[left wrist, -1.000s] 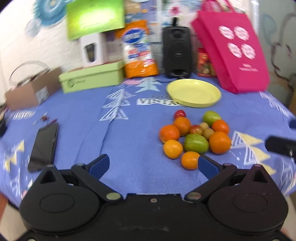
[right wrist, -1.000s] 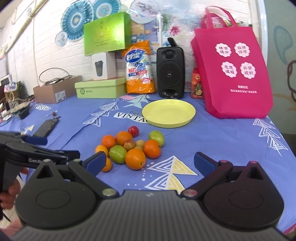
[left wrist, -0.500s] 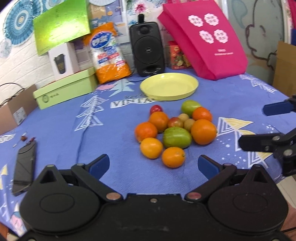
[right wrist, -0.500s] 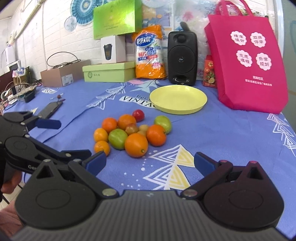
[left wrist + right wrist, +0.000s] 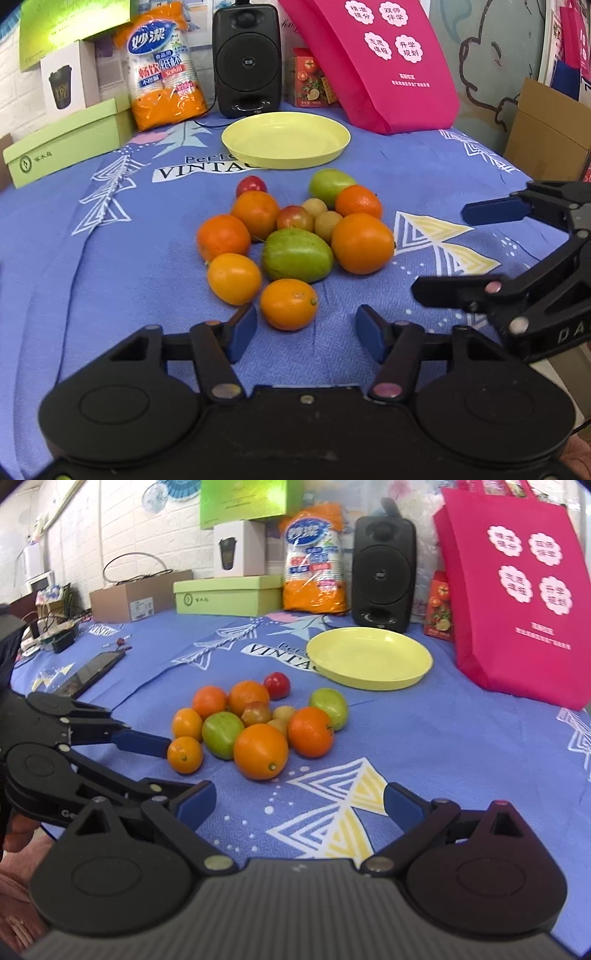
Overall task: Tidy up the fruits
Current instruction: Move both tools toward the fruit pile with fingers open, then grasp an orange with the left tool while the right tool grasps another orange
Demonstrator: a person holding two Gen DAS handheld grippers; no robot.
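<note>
While no fruit is yet lifted, the step in hand is judged to be the first pick from the fruit pile [image 5: 295, 236], which is lying on the blue tablecloth [image 5: 110, 280] just in front of the yellow plate [image 5: 286, 140]; the plate is holding nothing.

Working from the left: the left gripper [image 5: 306, 334] is hovering low at the near edge of the pile, its jaws standing released and holding nothing. The small orange [image 5: 289, 303] is sitting just ahead of the gap, slightly toward the left fingertip [image 5: 242, 332], and is not yet between the pads. The next move is judged to call for a short advance so the fingers are straddling this fruit, then a gentle closing, since round fruit is likely to roll.

Immediately behind it, the green fruit [image 5: 297, 254] and a second small orange [image 5: 234, 278] are crowding the target; a push forward is risking a scatter.

Further right, the large orange [image 5: 362, 243] is bordering the pile. The right gripper [image 5: 299, 803] is waiting beside the pile, jaws released and holding nothing.

Behind the plate, a black speaker [image 5: 246, 55] and a pink bag [image 5: 384, 62] are standing well clear of the route.
</note>
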